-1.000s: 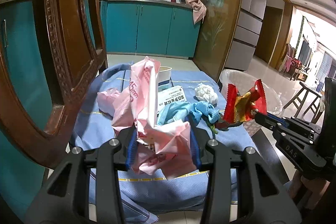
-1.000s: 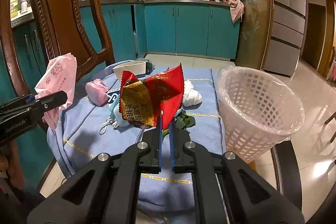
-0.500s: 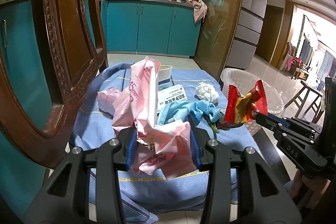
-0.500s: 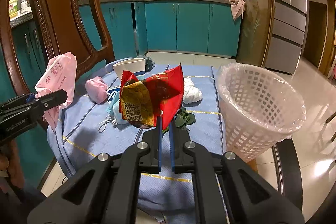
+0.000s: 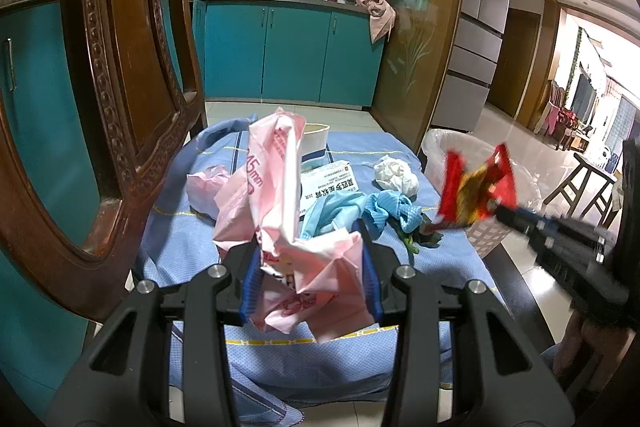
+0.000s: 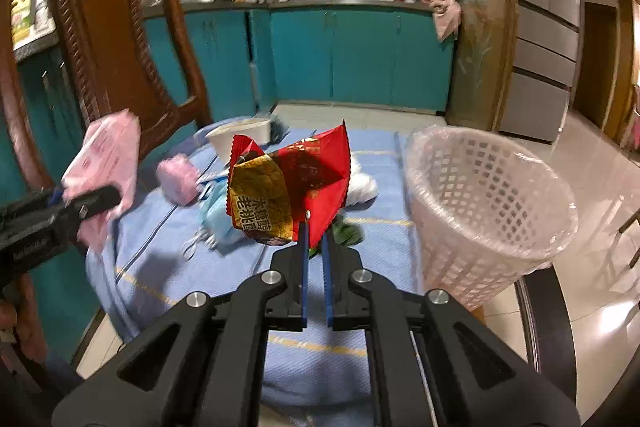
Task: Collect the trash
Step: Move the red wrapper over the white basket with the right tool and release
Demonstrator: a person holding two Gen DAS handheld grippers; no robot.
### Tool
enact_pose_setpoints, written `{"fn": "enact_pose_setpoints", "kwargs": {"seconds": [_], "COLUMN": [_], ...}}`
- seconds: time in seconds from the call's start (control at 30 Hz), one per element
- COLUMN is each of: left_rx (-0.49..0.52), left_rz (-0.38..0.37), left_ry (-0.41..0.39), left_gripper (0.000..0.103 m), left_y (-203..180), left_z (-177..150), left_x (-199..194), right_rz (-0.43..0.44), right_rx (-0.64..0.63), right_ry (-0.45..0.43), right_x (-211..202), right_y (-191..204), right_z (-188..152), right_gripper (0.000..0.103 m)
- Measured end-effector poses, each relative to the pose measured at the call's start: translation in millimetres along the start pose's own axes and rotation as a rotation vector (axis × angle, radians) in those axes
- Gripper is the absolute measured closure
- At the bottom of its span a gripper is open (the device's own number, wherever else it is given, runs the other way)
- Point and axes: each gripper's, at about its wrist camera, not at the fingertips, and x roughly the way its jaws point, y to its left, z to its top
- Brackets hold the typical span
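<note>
The right gripper (image 6: 315, 227) pinches the red snack wrapper (image 6: 296, 183) at its tips, with the white basket (image 6: 480, 211) to the jaws' right. The left gripper (image 5: 308, 259) clamps a crumpled pink bag (image 5: 288, 227) between its pads. Carry the wrapper fully over the rim before releasing, since it is light and could drift.

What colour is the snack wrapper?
Red and gold; the wrapper shows best in the right wrist view.

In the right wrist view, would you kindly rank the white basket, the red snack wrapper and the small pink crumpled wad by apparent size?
1. white basket
2. red snack wrapper, though it is held nearer the camera, which inflates it
3. pink crumpled wad
</note>
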Motion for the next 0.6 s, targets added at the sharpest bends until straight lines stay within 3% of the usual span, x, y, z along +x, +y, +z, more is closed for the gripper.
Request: {"fn": "enact_pose_setpoints", "kwargs": {"seconds": [0.2, 0.33, 0.43, 0.47, 0.53, 0.6], "left_rx": [0.000, 0.002, 0.009, 0.012, 0.020, 0.032], "left_rz": [0.001, 0.001, 0.004, 0.002, -0.004, -0.026], "left_ry": [0.008, 0.011, 0.020, 0.024, 0.026, 0.024], "left_gripper": [0.061, 0.061, 0.061, 0.061, 0.061, 0.061], "left_y": [0, -1, -2, -3, -7, -14], "left_z": [1, 2, 1, 1, 2, 3], "left_x": [2, 4, 7, 8, 9, 9], "right_rz": [-0.215, -0.304, -0.314, -0.303, -0.286, -0.304], "right_rx": [0.169, 0.261, 0.318, 0.339, 0.362, 0.391], "right_ry": [-0.086, -0.029, 0.044, 0.046, 0.007, -0.085], "right_x": [19, 63, 86, 83, 59, 26], "right_y": [-97, -155, -181, -185, -187, -187], "right_z": [45, 51, 39, 37, 35, 31], "right_gripper": [0.096, 0.092, 0.064, 0.061, 0.053, 0.031]}}
